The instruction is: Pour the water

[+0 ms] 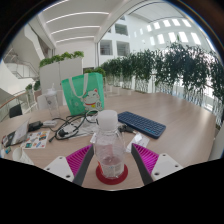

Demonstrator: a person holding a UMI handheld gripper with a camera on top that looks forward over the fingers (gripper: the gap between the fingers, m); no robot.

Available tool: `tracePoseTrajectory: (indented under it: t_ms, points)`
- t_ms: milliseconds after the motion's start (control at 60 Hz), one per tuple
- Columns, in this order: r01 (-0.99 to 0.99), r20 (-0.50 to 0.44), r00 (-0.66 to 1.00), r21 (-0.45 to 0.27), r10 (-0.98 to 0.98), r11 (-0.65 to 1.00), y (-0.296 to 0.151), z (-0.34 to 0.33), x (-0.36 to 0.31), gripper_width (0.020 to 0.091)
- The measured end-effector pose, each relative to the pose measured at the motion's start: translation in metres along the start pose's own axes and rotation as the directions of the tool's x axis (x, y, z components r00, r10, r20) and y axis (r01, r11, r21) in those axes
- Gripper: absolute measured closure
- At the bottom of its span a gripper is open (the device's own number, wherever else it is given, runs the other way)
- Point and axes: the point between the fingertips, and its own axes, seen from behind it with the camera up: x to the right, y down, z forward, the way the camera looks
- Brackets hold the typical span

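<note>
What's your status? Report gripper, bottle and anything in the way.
Gripper shut on the water bottle, bottle upright. Keyboard and cables on the table beyond. No cup identified in view.

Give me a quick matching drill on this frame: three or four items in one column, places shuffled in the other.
Items:
1. water bottle
2. green bag
3. dark keyboard
4. cables

Places:
A. beyond the fingers, right of the bottle
B. between the gripper fingers, pads against its sides
C. standing behind the bottle, left of it
D. on the table in front of the bag

Pairs: 1-B, 2-C, 3-A, 4-D
</note>
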Motion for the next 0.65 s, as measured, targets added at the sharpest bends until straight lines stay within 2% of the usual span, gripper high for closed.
tracePoseTrajectory:
  t_ms: [217, 333, 650]
  points:
    - [0.007, -0.006, 1.0, -0.016, -0.007, 1.0, -0.005, -0.104, -0.015, 0.0267]
    - [-0.007, 0.01, 1.0, -0.016, 0.007, 1.0, -0.013, -0.178, -0.046, 0.027]
    - [0.004, -0.061, 0.998, -0.012, -0.004, 1.0, -0.031, -0.335, -0.084, 0.0266]
